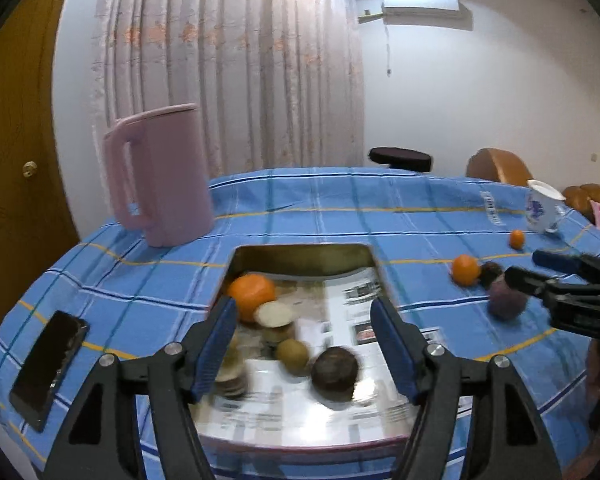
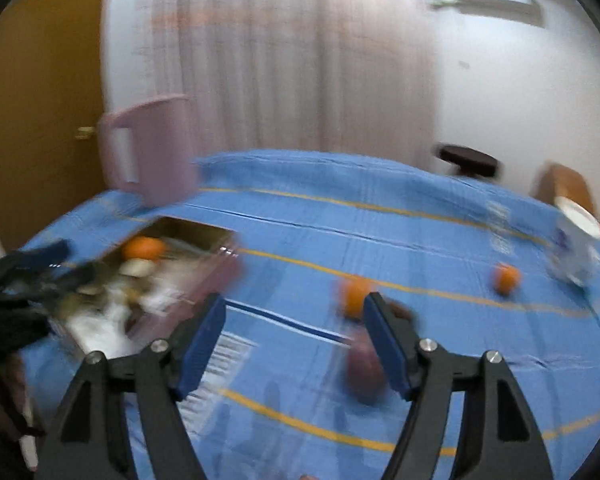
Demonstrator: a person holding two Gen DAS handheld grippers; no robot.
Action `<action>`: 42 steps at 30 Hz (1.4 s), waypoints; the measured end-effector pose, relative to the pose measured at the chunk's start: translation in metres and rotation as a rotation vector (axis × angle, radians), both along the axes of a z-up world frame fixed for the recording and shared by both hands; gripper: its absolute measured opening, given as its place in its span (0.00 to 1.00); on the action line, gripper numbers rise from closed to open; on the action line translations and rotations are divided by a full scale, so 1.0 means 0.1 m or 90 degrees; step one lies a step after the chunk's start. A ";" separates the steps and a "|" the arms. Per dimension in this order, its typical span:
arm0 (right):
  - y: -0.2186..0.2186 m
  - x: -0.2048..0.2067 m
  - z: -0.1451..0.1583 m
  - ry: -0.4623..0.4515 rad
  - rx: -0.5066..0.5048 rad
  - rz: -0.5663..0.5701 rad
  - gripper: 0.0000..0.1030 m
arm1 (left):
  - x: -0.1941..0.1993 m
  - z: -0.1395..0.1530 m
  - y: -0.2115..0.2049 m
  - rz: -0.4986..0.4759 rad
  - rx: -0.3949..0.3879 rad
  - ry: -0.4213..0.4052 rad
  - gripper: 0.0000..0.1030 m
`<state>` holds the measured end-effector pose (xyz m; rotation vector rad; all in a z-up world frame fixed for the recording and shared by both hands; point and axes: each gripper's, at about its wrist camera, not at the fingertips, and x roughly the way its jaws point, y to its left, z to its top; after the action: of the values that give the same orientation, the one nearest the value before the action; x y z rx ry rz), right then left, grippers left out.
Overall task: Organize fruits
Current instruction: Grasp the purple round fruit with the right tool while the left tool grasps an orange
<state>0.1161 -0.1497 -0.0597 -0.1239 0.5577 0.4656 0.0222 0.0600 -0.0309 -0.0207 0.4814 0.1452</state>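
A shallow tray (image 1: pixel 300 254) lined with newspaper sits on the blue checked tablecloth. It holds an orange (image 1: pixel 252 292), a pale cut fruit (image 1: pixel 275 314), a kiwi (image 1: pixel 293 355) and a dark round fruit (image 1: pixel 334 370). My left gripper (image 1: pixel 304 344) is open above the tray, empty. My right gripper (image 2: pixel 294 344) is open and empty over the cloth; it also shows in the left wrist view (image 1: pixel 540 270). A purple fruit (image 2: pixel 364 368) lies by its right finger. Two oranges (image 2: pixel 354 294) (image 2: pixel 506 278) and a dark fruit (image 1: pixel 491 274) lie beyond. The right view is blurred.
A pink lidded jug (image 1: pixel 160 176) stands behind the tray at the left. A black phone (image 1: pixel 48 368) lies at the table's left edge. A white and blue cup (image 1: pixel 542 212) stands at the far right. Chairs and a stool stand beyond the table.
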 end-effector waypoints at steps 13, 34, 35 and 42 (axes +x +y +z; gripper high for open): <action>-0.11 0.32 -0.31 0.123 -0.020 0.007 0.49 | 0.30 0.00 -0.65 -0.096 0.008 0.038 0.68; -0.69 0.56 -0.19 0.076 0.018 -0.115 0.49 | 1.42 -0.28 -1.25 -0.131 -0.030 0.134 0.68; -0.71 0.58 -0.19 0.079 0.021 -0.116 0.49 | 1.45 -0.29 -1.26 -0.133 -0.032 0.136 0.68; -0.75 0.61 -0.19 0.081 0.023 -0.119 0.49 | 1.66 -0.36 -1.25 -0.128 -0.062 0.157 0.68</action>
<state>0.1775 -0.2246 -0.0789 -0.0069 0.6777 0.3029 0.1884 -0.0647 -0.0668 -0.0496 0.7327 -0.0751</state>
